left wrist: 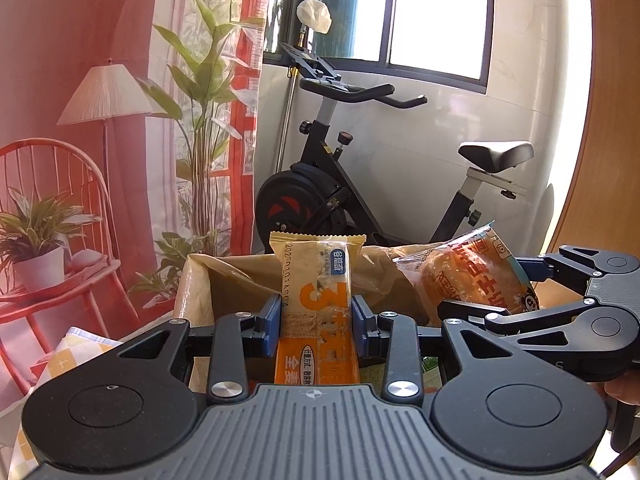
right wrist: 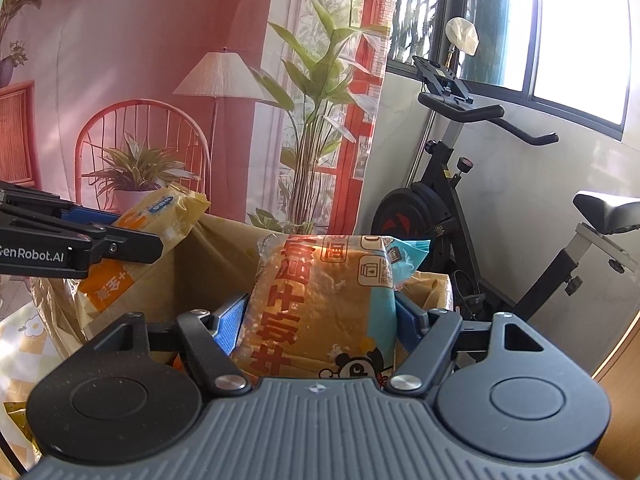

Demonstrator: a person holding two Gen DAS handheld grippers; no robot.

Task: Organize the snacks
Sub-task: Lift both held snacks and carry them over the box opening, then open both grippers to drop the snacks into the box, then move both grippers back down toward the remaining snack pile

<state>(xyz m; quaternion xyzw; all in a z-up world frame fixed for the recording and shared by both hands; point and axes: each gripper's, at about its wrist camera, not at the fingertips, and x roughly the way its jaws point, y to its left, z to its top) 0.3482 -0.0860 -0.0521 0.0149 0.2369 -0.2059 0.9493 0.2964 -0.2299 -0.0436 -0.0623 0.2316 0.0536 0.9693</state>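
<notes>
My left gripper (left wrist: 316,322) is shut on a narrow yellow-and-orange biscuit packet (left wrist: 316,280) that stands upright between its blue pads. My right gripper (right wrist: 320,318) is shut on a wide bread packet (right wrist: 328,300) with orange lettering and a light blue edge. Both packets hang over an open brown paper-lined box (left wrist: 224,280) whose rim (right wrist: 216,240) shows behind them. The right gripper (left wrist: 560,292) with its bread packet (left wrist: 464,272) appears at the right of the left wrist view. In the right wrist view the left gripper (right wrist: 120,236) and biscuit packet (right wrist: 160,224) sit at the left.
A black exercise bike (left wrist: 360,200) stands behind the box by a window. A printed backdrop with a red chair, lamp and plants (left wrist: 120,160) hangs at the left. A yellow checked cloth (left wrist: 68,360) lies under the box. A wooden panel (left wrist: 608,120) is at the right.
</notes>
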